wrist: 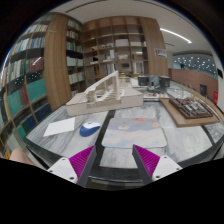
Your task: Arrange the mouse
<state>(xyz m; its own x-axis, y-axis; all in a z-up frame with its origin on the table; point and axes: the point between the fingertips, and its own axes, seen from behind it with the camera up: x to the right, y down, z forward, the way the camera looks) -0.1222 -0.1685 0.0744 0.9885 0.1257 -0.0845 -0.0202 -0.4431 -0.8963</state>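
A small white and blue mouse [90,128] lies on the marbled table [135,125], ahead of my left finger and a little to its left. My gripper [113,165] is held above the near part of the table, with its magenta pads [80,160] wide apart and nothing between them. The mouse is beyond the fingertips and clear of them.
A white sheet of paper [60,127] lies left of the mouse. A pale building model [105,95] stands at the back of the table. A wooden tray with dark items [187,108] sits at the right. Tall bookshelves [45,65] line the room behind.
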